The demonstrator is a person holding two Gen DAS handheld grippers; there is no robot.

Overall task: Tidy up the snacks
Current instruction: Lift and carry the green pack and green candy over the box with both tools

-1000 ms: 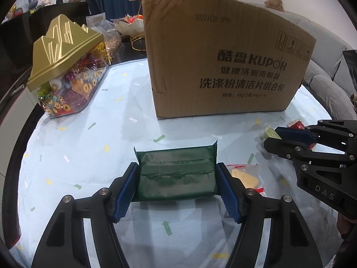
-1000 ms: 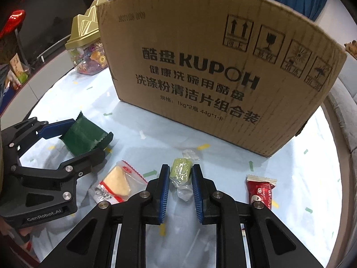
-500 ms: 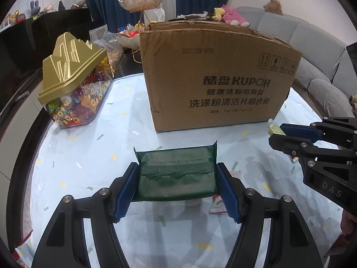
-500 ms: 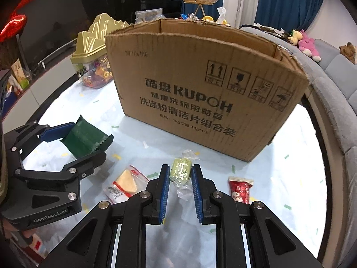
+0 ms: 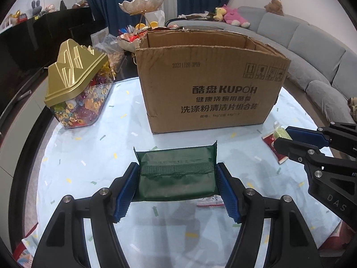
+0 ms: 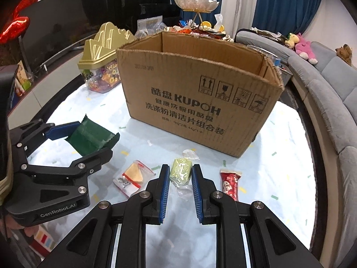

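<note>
Both our grippers have risen above the table (image 5: 93, 156); left gripper (image 5: 177, 186) fingers clamp the green packet (image 5: 176, 176), right gripper (image 6: 180, 179) fingers pinch the pale-green candy (image 6: 181, 173), before the cardboard box (image 6: 196, 102).

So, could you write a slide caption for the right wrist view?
Right gripper holds a pale green candy before the open cardboard box; left gripper holds a green packet.

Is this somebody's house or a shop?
Most likely a home living room: a grey sofa curves behind the table, stuffed toys sit on it, and blue curtains hang at the back.
</note>
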